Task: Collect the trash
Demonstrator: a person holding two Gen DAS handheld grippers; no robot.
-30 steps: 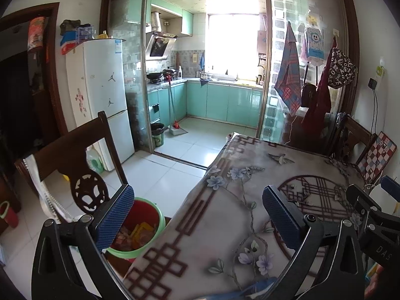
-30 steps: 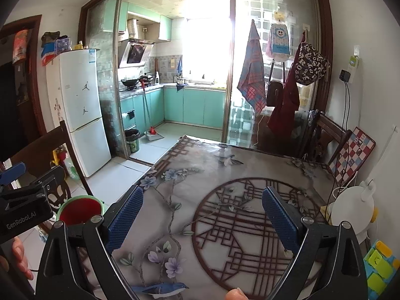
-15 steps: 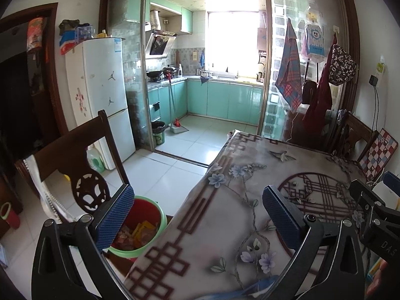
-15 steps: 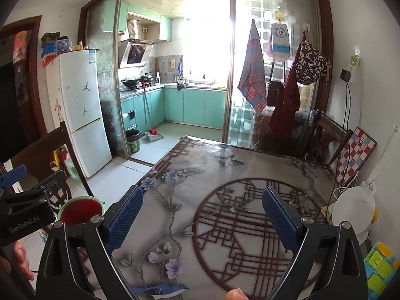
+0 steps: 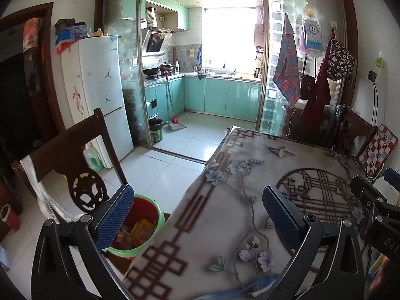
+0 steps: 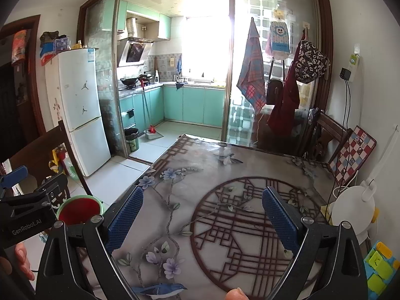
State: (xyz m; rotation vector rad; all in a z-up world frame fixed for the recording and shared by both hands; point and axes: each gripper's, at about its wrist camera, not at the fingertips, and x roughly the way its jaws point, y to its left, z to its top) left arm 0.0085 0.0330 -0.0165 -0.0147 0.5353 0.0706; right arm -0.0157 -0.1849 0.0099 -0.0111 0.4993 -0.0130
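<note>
Left wrist view, left gripper (image 5: 197, 215) spread wide, empty, above flower-patterned table (image 5: 225, 225), red green-rimmed trash bucket (image 5: 140, 227) beside; right gripper (image 6: 202, 215) likewise wide, empty.

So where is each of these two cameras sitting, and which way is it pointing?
Left wrist: on the left gripper, looking over the table edge and red bin towards the kitchen; open fingers and the right gripper show.
Right wrist: on the right gripper, above the table; fingers, left gripper, a hand show.
Shared: table, bin, fridge, kitchen.
</note>
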